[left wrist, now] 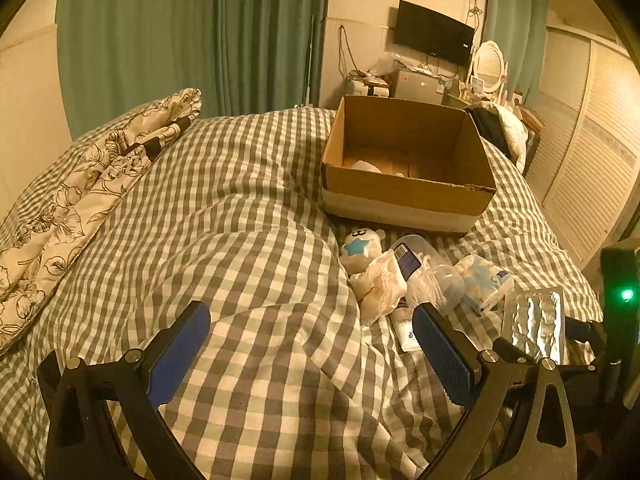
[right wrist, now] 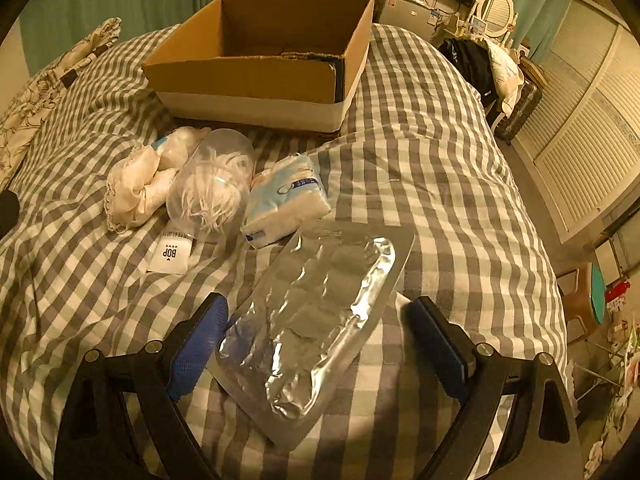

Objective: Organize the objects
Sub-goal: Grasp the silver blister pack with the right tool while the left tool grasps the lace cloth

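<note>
Nearest the left wrist camera, the left gripper [left wrist: 311,354] hangs over the gray-checked duvet [left wrist: 248,216] with its blue-padded jaws spread wide and nothing between them — only rumpled fabric below. Just beyond its right finger lies a cluster of loose items: a white plush toy [left wrist: 361,249] with a blue star, a lacy white cloth bundle [left wrist: 380,285] touching it, a clear plastic container [left wrist: 434,280], a white tube [left wrist: 406,328] partly under them, and a pale blue tissue pack [left wrist: 486,282] to the right. A silver foil blister pack [left wrist: 536,328] sits at the near right, beside the other tool's black body. Farther off, the open cardboard box [left wrist: 408,192] rests on the bed, something pale lying on its floor. A floral pillow [left wrist: 80,200] lies far left, green curtains [left wrist: 180,40] behind.

From the right wrist view, the right gripper [right wrist: 316,344] is also wide open, its fingers straddling the near end of the foil blister pack [right wrist: 312,320] — the left pad close beside the pack's edge, the right pad well apart, so nothing is clamped. Past the pack, the tissue pack [right wrist: 286,196], the clear container [right wrist: 214,184] of white fibres, the white tube [right wrist: 170,250] marked BOP, and the cloth bundle [right wrist: 136,188] lie together on the duvet [right wrist: 440,160]. The cardboard box [right wrist: 260,64] stands behind them at the far middle
</note>
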`<state>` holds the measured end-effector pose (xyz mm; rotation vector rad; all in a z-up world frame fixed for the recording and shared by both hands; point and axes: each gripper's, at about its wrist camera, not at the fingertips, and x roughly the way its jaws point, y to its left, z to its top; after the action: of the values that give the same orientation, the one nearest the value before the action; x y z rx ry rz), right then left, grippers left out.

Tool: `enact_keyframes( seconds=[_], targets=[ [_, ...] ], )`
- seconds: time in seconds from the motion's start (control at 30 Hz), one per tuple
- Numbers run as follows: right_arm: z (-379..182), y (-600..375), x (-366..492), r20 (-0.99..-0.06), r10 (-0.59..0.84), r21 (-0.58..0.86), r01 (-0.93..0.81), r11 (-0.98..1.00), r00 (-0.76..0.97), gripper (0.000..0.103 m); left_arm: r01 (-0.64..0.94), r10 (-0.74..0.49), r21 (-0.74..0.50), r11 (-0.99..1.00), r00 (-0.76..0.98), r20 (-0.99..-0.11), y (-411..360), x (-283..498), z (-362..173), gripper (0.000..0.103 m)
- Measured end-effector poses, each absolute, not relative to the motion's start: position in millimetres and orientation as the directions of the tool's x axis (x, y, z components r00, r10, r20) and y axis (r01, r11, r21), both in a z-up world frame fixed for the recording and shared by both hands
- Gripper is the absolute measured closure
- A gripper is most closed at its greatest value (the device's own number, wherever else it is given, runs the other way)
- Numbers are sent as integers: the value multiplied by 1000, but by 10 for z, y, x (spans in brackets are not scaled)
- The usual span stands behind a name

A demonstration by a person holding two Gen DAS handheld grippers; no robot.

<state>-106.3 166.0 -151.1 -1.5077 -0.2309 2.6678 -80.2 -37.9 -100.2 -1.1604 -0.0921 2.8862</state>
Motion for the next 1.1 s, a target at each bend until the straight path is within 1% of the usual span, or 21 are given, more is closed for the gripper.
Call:
enact_keyframes(
  seconds=[0.03, 0.07, 0.1, 0.17, 0.2, 0.23, 0.27, 0.3, 0.43, 0.53, 0.73, 0.83, 0.93, 1.0, 1.1],
  targets=[
    [-1491, 1662, -1054, -842, 129, -161, 16, -987, -523, 23, -5, 50, -67, -998, -719, -693, -380, -807, -1008, 0],
    [-1457, 1664, -1035, -835, 127, -161, 16, -987, -536, 33, -4, 50, -68, -998, -718, -695, -378, -811, -1014, 0],
    [-1436, 1657, -1033, -830, 127, -163, 18, -987, -544, 38, -3, 50, -69, -998, -716, -696, -379, -814, -1019, 0],
    [-1385, 1643, -1028, -820, 120, -164, 30, -986, -559, 60, -3, 53, -72, -997, -712, -700, -378, -821, -1029, 0],
    [-1360, 1642, -1025, -816, 111, -161, 38, -986, -567, 65, -4, 55, -74, -997, -710, -702, -377, -826, -1035, 0],
    [-1334, 1637, -1019, -814, 95, -150, 50, -987, -574, 79, -5, 55, -73, -997, -708, -704, -369, -828, -1038, 0],
    [-1306, 1638, -1009, -810, 79, -141, 61, -988, -581, 87, -4, 54, -71, -997, -706, -706, -363, -830, -1042, 0],
    [-1268, 1635, -998, -801, 66, -136, 73, -988, -595, 91, -4, 52, -69, -998, -704, -708, -356, -835, -1046, 0],
    [-1121, 1586, -961, -762, 34, -154, 130, -979, -647, 95, -15, 64, -75, -997, -693, -718, -311, -871, -1059, 0],
    [-1025, 1620, -997, -749, -5, -128, 153, -980, -662, 95, -35, 85, -83, -996, -681, -727, -237, -933, -1070, 0],
    [-873, 1757, -1122, -718, -24, -118, 155, -981, -695, 95, -73, 97, -65, -995, -677, -730, -43, -1131, -1067, 0],
    [-854, 1794, -1208, -709, -40, -110, 167, -980, -704, 95, -99, 111, -60, -993, -656, -747, 67, -1302, -1136, 0],
    [-873, 1833, -1308, -708, -71, -86, 185, -979, -703, 95, -118, 101, -34, -992, -627, -772, 179, -1467, -1252, 3],
    [-911, 1849, -1346, -710, -88, -68, 193, -979, -698, 95, -130, 82, -5, -991, -597, -798, 260, -1566, -1368, 9],
    [-1005, 1890, -1397, -722, -116, -32, 201, -979, -682, 95, -150, 81, 4, -989, -556, -827, 351, -1675, -1543, 17]
  ],
)
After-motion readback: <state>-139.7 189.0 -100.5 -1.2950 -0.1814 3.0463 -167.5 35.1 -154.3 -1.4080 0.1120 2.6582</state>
